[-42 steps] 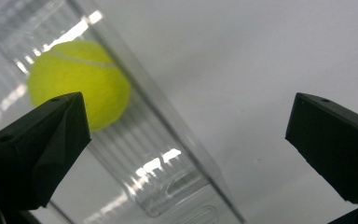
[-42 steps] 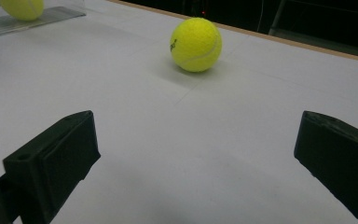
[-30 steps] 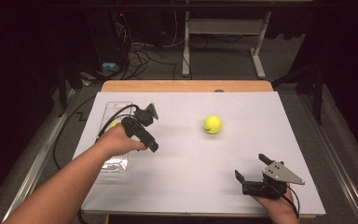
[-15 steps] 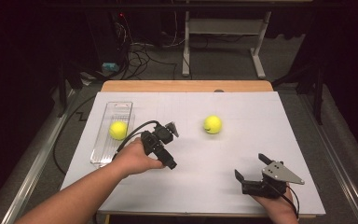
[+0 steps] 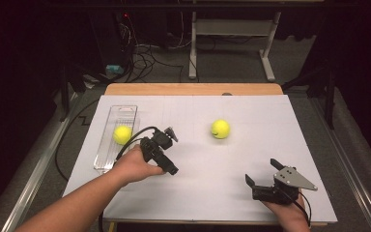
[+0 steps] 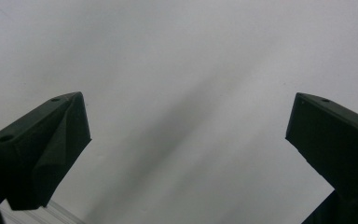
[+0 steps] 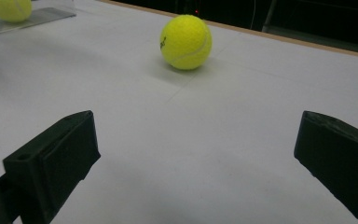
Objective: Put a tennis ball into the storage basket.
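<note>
**Two balls on the counter, both grippers empty**

From the high view, the counter (image 5: 193,193) carries a clear tray (image 5: 107,155) near its left edge, lying lengthwise from the near side toward the far side. One tennis ball (image 5: 122,135) sits inside the tray, about midway along it. A second tennis ball (image 5: 220,129) rests on the bare white surface near the middle of the counter, well apart from the tray. The left gripper (image 5: 166,145) is held over the counter just right of the tray, between the two balls, touching neither. The right gripper (image 5: 263,176) sits near the counter's front right corner, its jaws spread wide and holding nothing.

In the left gripper view, the left gripper's jaws stand wide apart over plain white surface, released, with nothing between them; a sliver of the tray's clear edge shows at the bottom left.

In the right gripper view, the right gripper's jaws gape open. The loose ball lies ahead of them on the counter, well apart, slightly left of the gap's centre. The tray with its ball shows at the upper left corner.
</note>
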